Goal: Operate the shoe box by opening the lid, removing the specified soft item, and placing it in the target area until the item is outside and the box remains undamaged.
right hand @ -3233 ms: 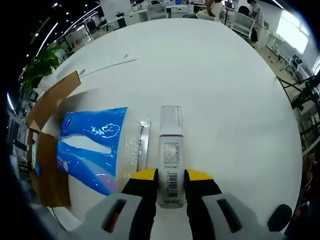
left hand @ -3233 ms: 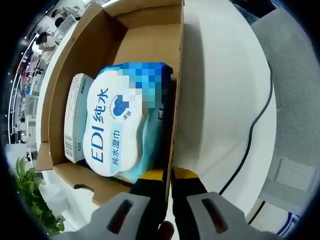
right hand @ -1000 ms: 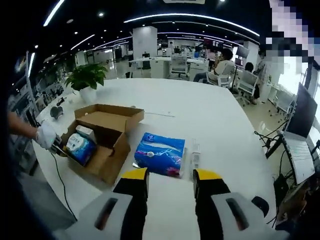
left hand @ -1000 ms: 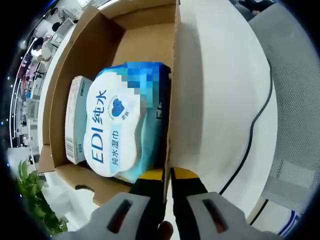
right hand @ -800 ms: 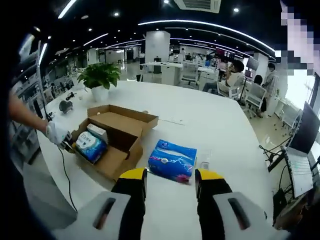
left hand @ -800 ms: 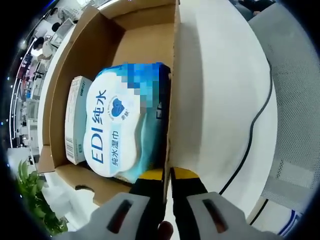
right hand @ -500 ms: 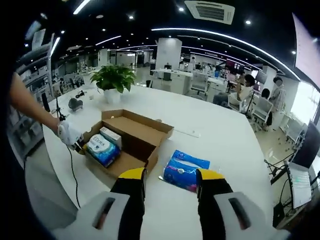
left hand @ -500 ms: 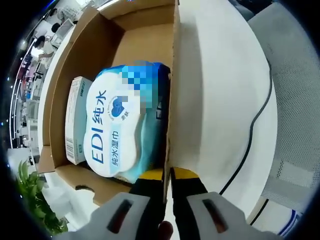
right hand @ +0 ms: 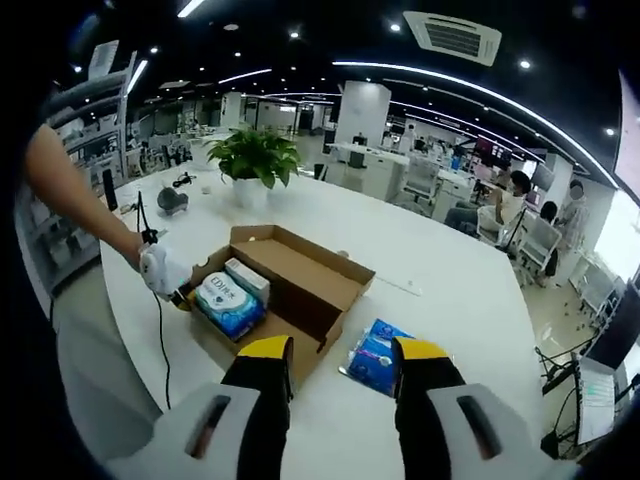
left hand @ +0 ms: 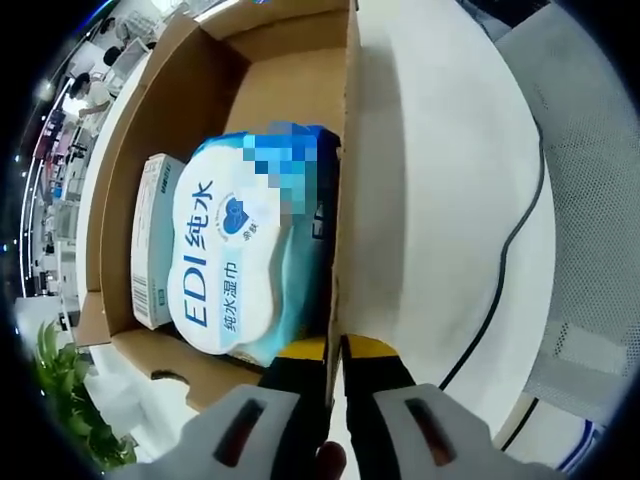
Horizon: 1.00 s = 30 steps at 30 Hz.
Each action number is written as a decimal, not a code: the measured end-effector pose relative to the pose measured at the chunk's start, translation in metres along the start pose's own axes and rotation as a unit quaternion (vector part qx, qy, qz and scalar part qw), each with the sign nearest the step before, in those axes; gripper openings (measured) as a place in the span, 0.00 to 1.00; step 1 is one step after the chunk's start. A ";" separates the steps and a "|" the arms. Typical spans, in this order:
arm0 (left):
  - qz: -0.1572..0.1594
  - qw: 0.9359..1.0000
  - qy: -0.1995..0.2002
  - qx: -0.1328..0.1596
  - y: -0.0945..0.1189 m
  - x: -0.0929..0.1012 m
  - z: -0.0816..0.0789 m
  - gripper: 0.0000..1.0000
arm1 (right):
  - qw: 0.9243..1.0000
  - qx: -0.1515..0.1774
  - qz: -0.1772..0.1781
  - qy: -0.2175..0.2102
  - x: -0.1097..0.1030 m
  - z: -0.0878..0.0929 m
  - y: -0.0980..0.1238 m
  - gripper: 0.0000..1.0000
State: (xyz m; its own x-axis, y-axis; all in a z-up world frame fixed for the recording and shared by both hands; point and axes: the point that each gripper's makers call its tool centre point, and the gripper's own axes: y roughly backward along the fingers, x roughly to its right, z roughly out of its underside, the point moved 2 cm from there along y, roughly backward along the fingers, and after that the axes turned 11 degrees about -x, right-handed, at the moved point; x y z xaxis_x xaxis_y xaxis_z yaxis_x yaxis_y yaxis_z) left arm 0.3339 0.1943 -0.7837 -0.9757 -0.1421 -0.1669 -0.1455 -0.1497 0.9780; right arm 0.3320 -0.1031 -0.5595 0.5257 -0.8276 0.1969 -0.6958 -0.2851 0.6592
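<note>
Right gripper (right hand: 340, 360) has risen; blue soft pack (right hand: 376, 356) lies beyond its fingers

Left claw (left hand: 335, 350) is clamped tight, jaws together; right claw (right hand: 332, 358) hangs raised, jaws parted, gripping nothing.

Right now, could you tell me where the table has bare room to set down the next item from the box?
The white table lies bare beyond the box and blue packet, toward the plant. It is crowded at the box's near corner, where the left gripper clamps the wall beside the wipes pack.
</note>
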 end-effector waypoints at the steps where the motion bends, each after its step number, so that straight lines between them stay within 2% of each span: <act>1: -0.001 1.000 0.000 0.000 0.000 0.000 0.000 0.03 | 1.000 0.000 -0.004 0.002 0.000 0.000 -0.001 0.37; 4: -0.002 1.000 -0.001 0.001 0.000 0.000 0.000 0.03 | 1.000 0.006 -0.020 0.001 -0.009 -0.005 -0.003 0.39; 9: 0.000 1.000 -0.001 -0.001 0.000 0.000 0.000 0.03 | 1.000 0.013 -0.025 -0.002 -0.019 -0.013 -0.009 0.41; 18: -0.001 1.000 -0.002 -0.001 0.000 0.000 -0.001 0.03 | 0.997 0.002 -0.041 0.063 -0.042 -0.032 -0.024 0.37; 28: -0.001 1.000 -0.001 -0.001 0.000 0.000 0.000 0.03 | 0.994 0.002 -0.094 0.064 -0.066 -0.048 -0.044 0.37; 30: -0.002 1.000 -0.002 0.000 0.000 0.000 0.000 0.03 | 0.990 0.013 -0.111 0.084 -0.074 -0.052 -0.050 0.35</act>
State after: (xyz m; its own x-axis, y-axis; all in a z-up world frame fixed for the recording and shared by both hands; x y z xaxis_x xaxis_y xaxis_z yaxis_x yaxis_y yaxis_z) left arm 0.3340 0.1939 -0.7836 -0.9759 -0.1373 -0.1699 -0.1491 -0.1497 0.9774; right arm 0.3530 -0.0028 -0.5694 0.7397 -0.6516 0.1679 -0.5647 -0.4655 0.6815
